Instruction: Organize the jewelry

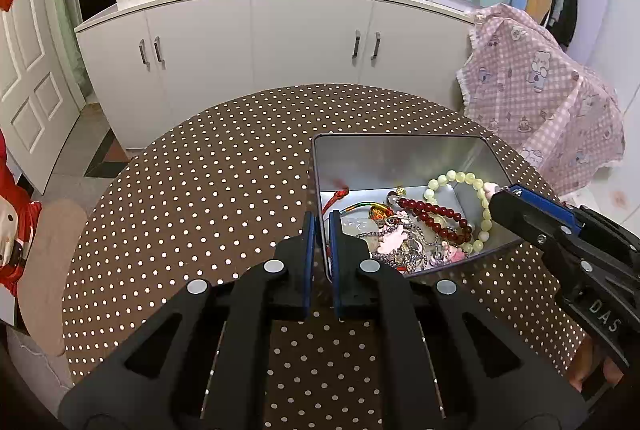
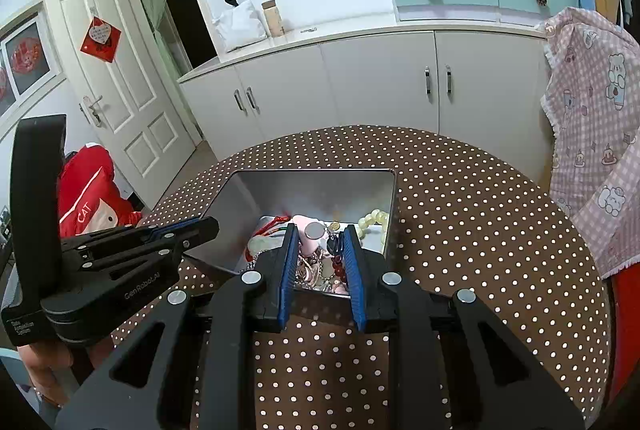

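Tin: a silver metal tin [image 1: 400, 153] stands open on the brown dotted counter [image 1: 200, 189], toward its right half.
Jewelry: a tangled heap [image 1: 404, 242] lies in the tin's near end; a dark red bead bracelet [image 1: 436, 216] lies on top, and a pale yellow bead bracelet [image 1: 478, 205] leans against the tin's right wall.
Left tool: the left tool [image 1: 321, 226] is pinched on the tin's left wall, one finger outside and one inside.
Right tool: the right tool [image 2: 320, 254] hangs over the tin's near edge, jaws partly open; I cannot tell whether they hold anything.
In the way: chains and a pink charm [image 1: 390, 240] crowd the tin beside the left tool's inner finger.
Around: white cabinets [image 1: 248, 49] beyond the tin, a pink checked cloth [image 1: 536, 101] to its right, a red cushion [image 2: 86, 197] to its left.
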`<state>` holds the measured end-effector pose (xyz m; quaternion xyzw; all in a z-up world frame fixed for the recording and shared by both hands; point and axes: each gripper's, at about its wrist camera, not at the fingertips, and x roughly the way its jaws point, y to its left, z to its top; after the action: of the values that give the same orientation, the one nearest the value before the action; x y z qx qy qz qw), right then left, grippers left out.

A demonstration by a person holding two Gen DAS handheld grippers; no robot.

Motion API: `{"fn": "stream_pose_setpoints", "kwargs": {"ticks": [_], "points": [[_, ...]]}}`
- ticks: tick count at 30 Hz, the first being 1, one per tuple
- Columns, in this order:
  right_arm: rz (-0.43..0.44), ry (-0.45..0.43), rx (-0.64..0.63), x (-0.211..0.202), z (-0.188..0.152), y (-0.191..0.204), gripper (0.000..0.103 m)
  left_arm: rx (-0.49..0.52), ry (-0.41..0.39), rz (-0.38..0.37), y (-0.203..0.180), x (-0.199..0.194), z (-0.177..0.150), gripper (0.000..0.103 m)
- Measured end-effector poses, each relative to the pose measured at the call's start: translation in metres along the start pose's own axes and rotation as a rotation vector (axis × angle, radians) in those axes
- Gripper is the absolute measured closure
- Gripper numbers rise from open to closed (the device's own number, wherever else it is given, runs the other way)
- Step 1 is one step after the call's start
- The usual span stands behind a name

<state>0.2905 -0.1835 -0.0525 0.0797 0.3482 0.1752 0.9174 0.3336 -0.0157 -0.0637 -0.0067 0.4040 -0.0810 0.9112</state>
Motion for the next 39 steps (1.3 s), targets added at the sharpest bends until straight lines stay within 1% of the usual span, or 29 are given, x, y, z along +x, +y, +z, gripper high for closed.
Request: {"fn": "stream_pose_setpoints", "kwargs": {"ticks": [4, 9, 12, 13, 14, 18, 20, 21, 22, 26, 27, 28, 29, 30, 31, 33, 37, 39], "points": [[-0.002, -0.002, 0.008, 0.001, 0.001, -0.001, 0.082, 0.003, 0.000, 0.001, 0.001, 0.000, 0.000, 0.096], [0.008, -0.029, 0.039, -0.003, 0.003, -0.007, 0.080, 0.005, -0.004, 0.003, 0.001, -0.001, 0.000, 0.096], [0.017, -0.040, 0.054, -0.008, 0.003, -0.009, 0.073, 0.007, -0.008, 0.000, 0.002, -0.002, 0.000, 0.096], [0.017, -0.045, 0.058, -0.010, 0.003, -0.010, 0.066, 0.005, -0.008, -0.001, 0.002, -0.002, 0.000, 0.096], [0.013, -0.051, 0.058, -0.012, 0.003, -0.009, 0.064, 0.004, -0.008, -0.002, 0.003, -0.003, 0.000, 0.096], [0.013, -0.079, 0.081, -0.027, 0.001, -0.013, 0.060, 0.006, -0.009, -0.004, 0.003, -0.006, -0.002, 0.095], [0.016, -0.091, 0.095, -0.034, -0.001, -0.016, 0.056, -0.023, -0.007, -0.027, 0.008, -0.007, -0.003, 0.094], [0.018, -0.096, 0.104, -0.039, -0.004, -0.017, 0.055, -0.046, -0.019, -0.053, 0.012, -0.012, -0.004, 0.094], [0.020, -0.101, 0.112, -0.044, -0.007, -0.018, 0.054, -0.050, -0.026, -0.062, 0.013, -0.016, -0.005, 0.094], [0.027, -0.120, 0.129, -0.061, -0.018, -0.016, 0.049, -0.026, -0.057, -0.046, 0.010, -0.033, -0.008, 0.093], [0.030, -0.132, 0.128, -0.070, -0.022, -0.013, 0.048, -0.030, -0.065, -0.047, 0.011, -0.042, -0.011, 0.090], [0.029, -0.140, 0.124, -0.075, -0.024, -0.011, 0.047, -0.033, -0.080, -0.049, 0.011, -0.048, -0.012, 0.072], [0.025, -0.152, 0.114, -0.082, -0.026, -0.008, 0.046, -0.044, -0.113, -0.042, 0.012, -0.059, -0.015, 0.035], [0.016, -0.168, 0.099, -0.091, -0.029, -0.002, 0.046, -0.053, -0.151, -0.028, 0.012, -0.068, -0.017, 0.028], [0.011, -0.180, 0.087, -0.097, -0.031, 0.002, 0.044, -0.054, -0.193, -0.009, 0.011, -0.079, -0.020, 0.028], [0.000, -0.210, 0.060, -0.113, -0.035, 0.013, 0.043, -0.033, -0.223, 0.024, 0.007, -0.098, -0.026, 0.028], [-0.037, -0.297, 0.004, -0.151, -0.047, 0.035, 0.030, -0.004, -0.309, 0.078, -0.003, -0.141, -0.044, 0.027], [-0.076, -0.342, -0.032, -0.168, -0.054, 0.046, 0.024, 0.012, -0.363, 0.110, -0.009, -0.167, -0.058, 0.020]]}}
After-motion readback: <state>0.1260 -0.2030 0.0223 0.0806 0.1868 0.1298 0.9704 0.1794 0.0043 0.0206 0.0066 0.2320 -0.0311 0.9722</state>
